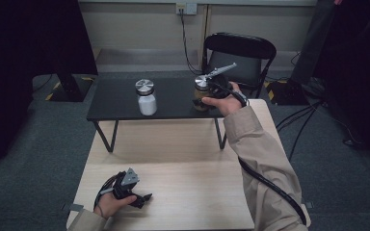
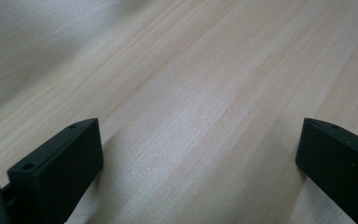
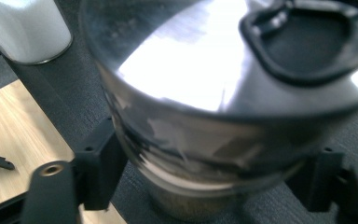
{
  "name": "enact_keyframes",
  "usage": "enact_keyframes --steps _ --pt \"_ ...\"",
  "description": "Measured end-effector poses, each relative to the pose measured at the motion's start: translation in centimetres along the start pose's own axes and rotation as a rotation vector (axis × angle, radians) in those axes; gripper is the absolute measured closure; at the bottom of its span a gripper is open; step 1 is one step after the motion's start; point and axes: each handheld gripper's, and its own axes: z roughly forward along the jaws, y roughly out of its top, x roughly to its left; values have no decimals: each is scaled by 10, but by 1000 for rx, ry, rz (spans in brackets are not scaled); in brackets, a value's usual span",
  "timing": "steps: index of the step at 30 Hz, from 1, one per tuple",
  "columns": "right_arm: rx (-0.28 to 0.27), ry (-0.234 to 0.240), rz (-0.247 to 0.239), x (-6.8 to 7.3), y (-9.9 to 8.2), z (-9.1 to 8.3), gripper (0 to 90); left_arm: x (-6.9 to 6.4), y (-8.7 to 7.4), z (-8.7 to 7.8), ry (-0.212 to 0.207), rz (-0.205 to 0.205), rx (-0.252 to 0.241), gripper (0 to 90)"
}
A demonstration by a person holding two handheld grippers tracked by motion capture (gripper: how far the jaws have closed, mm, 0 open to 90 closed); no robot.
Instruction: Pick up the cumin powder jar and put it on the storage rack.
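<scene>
Two jars stand on the low black table (image 1: 120,103) at the far end of the scene: one with brownish contents (image 1: 201,98) at the right gripper (image 1: 211,94), and a white-filled jar (image 1: 147,97) well apart to its left. The right gripper view looks down on the brown jar's shiny metal lid (image 3: 200,60), which has a black ring-shaped insert on top, and shows the grainy tan filling (image 3: 191,205) through the glass below; the two black jaws stand on either side of the jar just under the lid, partly open, with a slim gap at the right one, so they bracket the jar rather than press it. That view also catches the base of the white jar (image 3: 25,28) at the upper left, its contents plain white. The high view shows the right hand (image 1: 224,103), in a beige sleeve, reaching over the light wooden table (image 1: 183,192) to the black one. Near the front edge of the wooden table rests the left gripper (image 1: 142,198) in the left hand (image 1: 108,204). The left gripper view shows its jaws spread wide over pale wood grain, nothing between them.
</scene>
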Motion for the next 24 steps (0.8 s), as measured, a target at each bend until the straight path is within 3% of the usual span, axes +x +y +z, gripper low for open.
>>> enact_keyframes --steps 13,24 --pt "-23 -2 13 2 -14 -14 21 0 0 0 1 0 0 0" --pt "-38 25 4 0 -29 -34 11 0 0 0 0 1 1 0"
